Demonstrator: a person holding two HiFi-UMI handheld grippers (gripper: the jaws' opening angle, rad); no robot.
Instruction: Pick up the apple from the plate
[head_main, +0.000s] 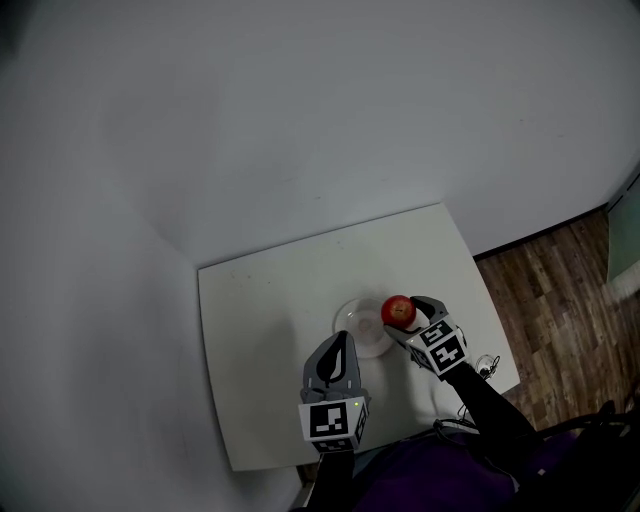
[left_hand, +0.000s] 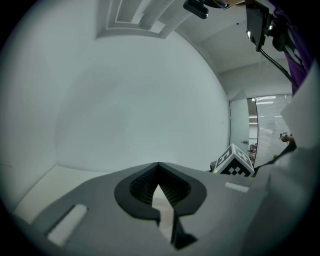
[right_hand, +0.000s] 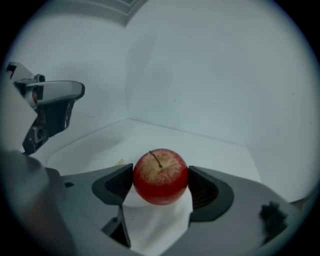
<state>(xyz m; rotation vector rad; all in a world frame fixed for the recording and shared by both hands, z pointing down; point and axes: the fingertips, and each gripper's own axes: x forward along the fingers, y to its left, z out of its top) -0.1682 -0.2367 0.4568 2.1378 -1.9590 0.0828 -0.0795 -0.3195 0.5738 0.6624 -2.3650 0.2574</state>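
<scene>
A red apple (head_main: 398, 311) (right_hand: 160, 176) with a short stem is clamped between the two jaws of my right gripper (head_main: 409, 312) (right_hand: 161, 182), which is shut on it. The apple hangs at the right edge of the small white plate (head_main: 357, 322), and whether it touches the plate I cannot tell. A patch of the plate (right_hand: 131, 199) shows under the apple in the right gripper view. My left gripper (head_main: 341, 352) (left_hand: 158, 164) is shut with nothing between its jaws, just in front of the plate, its tips pointing towards the wall.
The white table (head_main: 270, 360) stands in a corner of grey walls (head_main: 300, 120). Wooden floor (head_main: 560, 290) lies to the right of it. A cable (head_main: 470, 375) runs along the table's near right edge.
</scene>
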